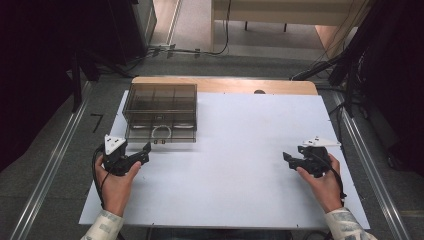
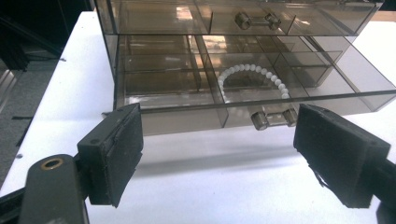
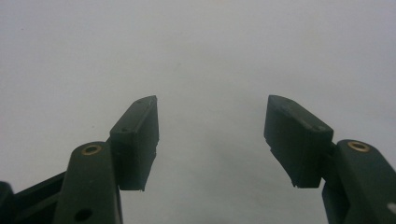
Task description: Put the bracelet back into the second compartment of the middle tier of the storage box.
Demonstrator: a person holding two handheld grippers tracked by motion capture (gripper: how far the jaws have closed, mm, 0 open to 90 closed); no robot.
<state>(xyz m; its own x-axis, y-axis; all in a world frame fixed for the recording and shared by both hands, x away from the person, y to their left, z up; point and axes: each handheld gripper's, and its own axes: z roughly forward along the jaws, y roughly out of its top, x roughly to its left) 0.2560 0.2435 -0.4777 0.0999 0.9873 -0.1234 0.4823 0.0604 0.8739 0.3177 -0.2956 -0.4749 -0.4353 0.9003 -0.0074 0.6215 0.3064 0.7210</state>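
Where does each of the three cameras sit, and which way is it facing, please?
High view: above the person's side, looking forward and down on the white table; both forearms, left gripper and right gripper show.
Left gripper view: on the left gripper, facing the smoky drawer box with a white bead bracelet in its open drawer; open jaws show.
Right gripper view: on the right gripper, facing bare tabletop; open jaws show.
Shared: the box and bracelet appear in the high and left gripper views.
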